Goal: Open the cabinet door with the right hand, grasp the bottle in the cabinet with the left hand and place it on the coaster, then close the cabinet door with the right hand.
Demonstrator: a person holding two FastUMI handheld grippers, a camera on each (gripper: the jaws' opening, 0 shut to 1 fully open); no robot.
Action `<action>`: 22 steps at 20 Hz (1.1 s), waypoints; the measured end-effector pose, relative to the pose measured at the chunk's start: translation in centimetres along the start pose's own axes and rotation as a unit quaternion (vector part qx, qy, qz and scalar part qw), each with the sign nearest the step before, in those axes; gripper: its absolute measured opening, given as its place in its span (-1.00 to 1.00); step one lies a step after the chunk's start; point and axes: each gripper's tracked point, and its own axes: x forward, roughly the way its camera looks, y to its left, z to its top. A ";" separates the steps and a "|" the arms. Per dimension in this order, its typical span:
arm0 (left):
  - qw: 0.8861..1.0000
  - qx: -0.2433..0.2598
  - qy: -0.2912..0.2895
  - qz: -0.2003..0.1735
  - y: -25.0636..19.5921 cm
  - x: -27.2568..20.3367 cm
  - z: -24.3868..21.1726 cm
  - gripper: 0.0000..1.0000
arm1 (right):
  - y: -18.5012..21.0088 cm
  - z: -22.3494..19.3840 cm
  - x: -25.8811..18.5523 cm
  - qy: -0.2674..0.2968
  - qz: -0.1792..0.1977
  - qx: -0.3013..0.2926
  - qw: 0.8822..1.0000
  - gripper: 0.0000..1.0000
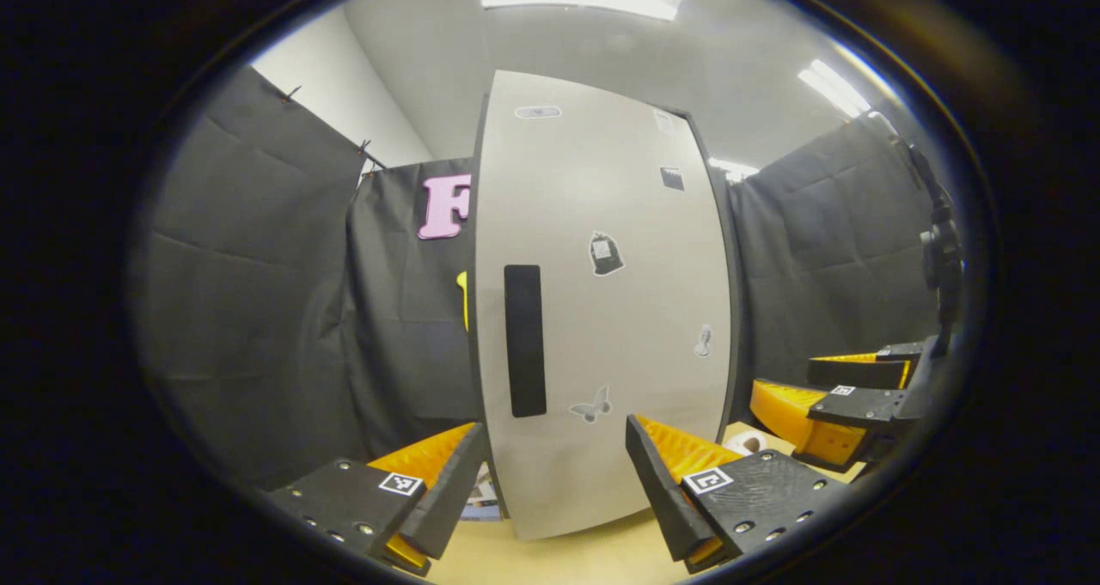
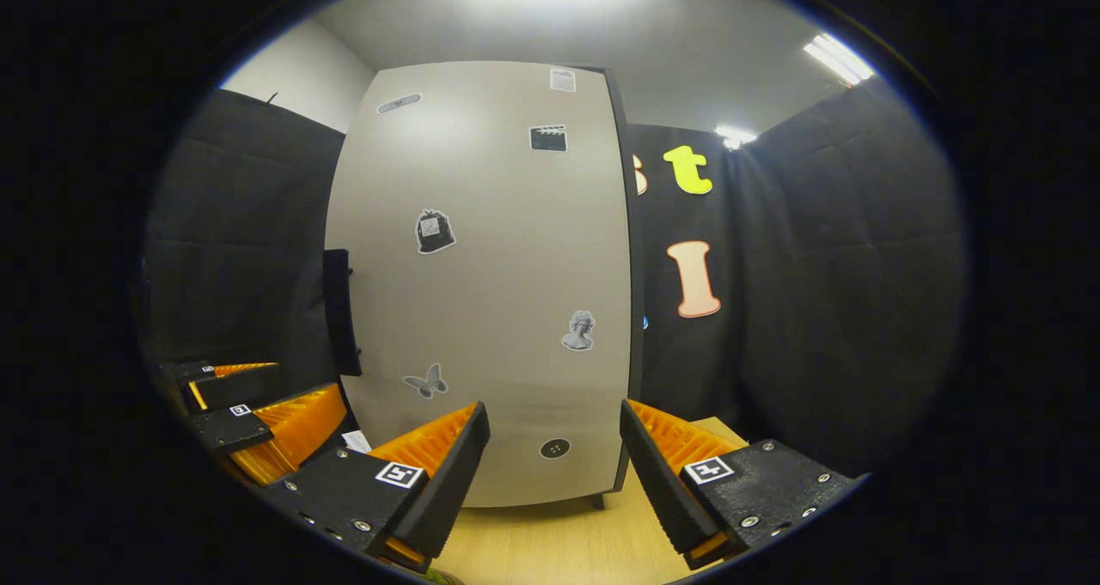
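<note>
The cabinet door [image 1: 601, 310] is shut, a tall pale grey panel standing upright on the far part of the light wooden desk [image 1: 559, 559]; a long black vertical handle [image 1: 524, 340] sits near its left edge; small stickers dot its face, among them a butterfly [image 1: 591, 406] low down; in the right gripper view the door [image 2: 490, 284] shows the handle [image 2: 340, 312] at its left edge.
</note>
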 end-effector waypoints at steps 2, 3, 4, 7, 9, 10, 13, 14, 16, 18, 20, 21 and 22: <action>1.000 -0.002 -0.003 0.006 0.3 0.1 0.1 0.82 | 0.0 0.3 0.0 -0.006 -0.002 -0.007 1.000 0.88; 1.000 -0.004 -0.004 0.008 0.2 0.1 0.3 0.87 | 0.2 0.5 0.0 -0.007 -0.001 -0.009 1.000 0.88; 1.000 -0.006 -0.007 0.011 0.3 0.0 0.4 0.87 | 0.3 0.5 0.0 -0.008 -0.001 -0.010 1.000 0.88; 1.000 -0.015 -0.012 0.013 0.5 -0.1 0.8 0.87 | 0.6 0.6 -0.1 -0.009 0.004 -0.011 1.000 0.89; 1.000 -0.019 -0.015 0.015 0.6 -0.2 0.8 0.87 | 0.9 0.7 -0.4 -0.013 0.008 -0.012 1.000 0.89; 1.000 -0.021 -0.016 0.014 0.6 -0.4 0.8 0.87 | 0.9 0.9 -0.6 -0.014 0.008 -0.012 1.000 0.89; 1.000 -0.024 -0.015 0.014 0.5 -0.7 0.7 0.87 | 0.9 1.0 -0.9 -0.015 0.011 -0.015 1.000 0.88; 0.999 -0.026 -0.015 0.012 0.4 -0.8 0.6 0.93 | 0.9 0.9 -1.0 -0.014 0.012 -0.016 1.000 0.89; 0.999 -0.030 -0.018 0.010 0.2 -1.1 0.8 0.87 | 0.9 0.8 -1.1 -0.009 0.015 -0.010 1.000 0.89; 0.999 -0.030 -0.020 0.006 -0.2 -1.3 1.0 0.87 | 1.0 0.9 -1.2 -0.007 0.018 -0.004 1.000 0.89; 1.000 -0.024 -0.019 0.002 -0.6 -1.5 0.9 0.87 | 0.9 0.9 -1.4 -0.007 0.020 -0.007 1.000 0.89; 1.000 -0.019 -0.017 0.000 -0.8 -1.4 0.8 0.87 | 0.9 0.9 -1.4 -0.007 0.022 -0.008 1.000 0.89; 1.000 -0.015 -0.016 -0.001 -1.1 -1.5 0.8 0.87 | 0.9 0.8 -1.4 -0.006 0.023 -0.007 1.000 0.89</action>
